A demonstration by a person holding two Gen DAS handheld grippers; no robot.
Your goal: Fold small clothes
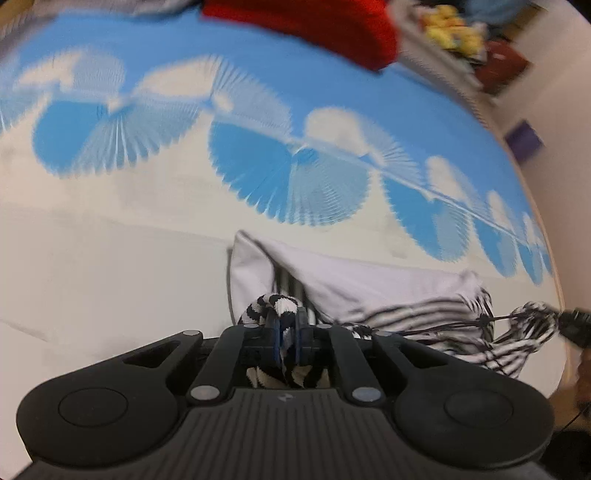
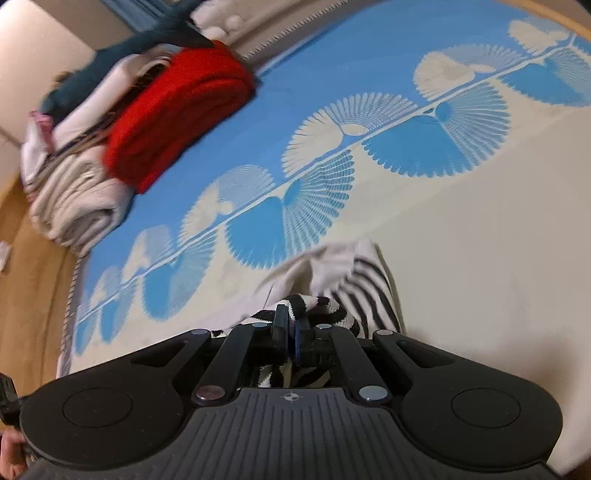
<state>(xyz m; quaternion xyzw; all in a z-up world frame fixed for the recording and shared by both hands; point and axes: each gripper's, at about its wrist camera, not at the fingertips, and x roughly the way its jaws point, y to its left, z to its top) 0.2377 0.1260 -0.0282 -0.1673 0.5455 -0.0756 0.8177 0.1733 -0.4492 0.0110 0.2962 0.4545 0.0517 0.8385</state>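
A small black-and-white striped garment [image 1: 424, 317] with a white inner side hangs stretched between both grippers above a blue and cream patterned cloth [image 1: 110, 229]. My left gripper [image 1: 288, 325] is shut on one bunched striped edge. My right gripper [image 2: 291, 325] is shut on the other striped edge [image 2: 354, 291]; that gripper also shows at the far right of the left wrist view [image 1: 572, 325]. The frames are blurred by motion.
A folded red garment [image 2: 177, 118] tops a pile of folded clothes [image 2: 74, 206] at the cloth's far left edge in the right wrist view. The red garment also shows in the left wrist view [image 1: 314, 26]. Yellow items [image 1: 450, 26] and shelves lie beyond.
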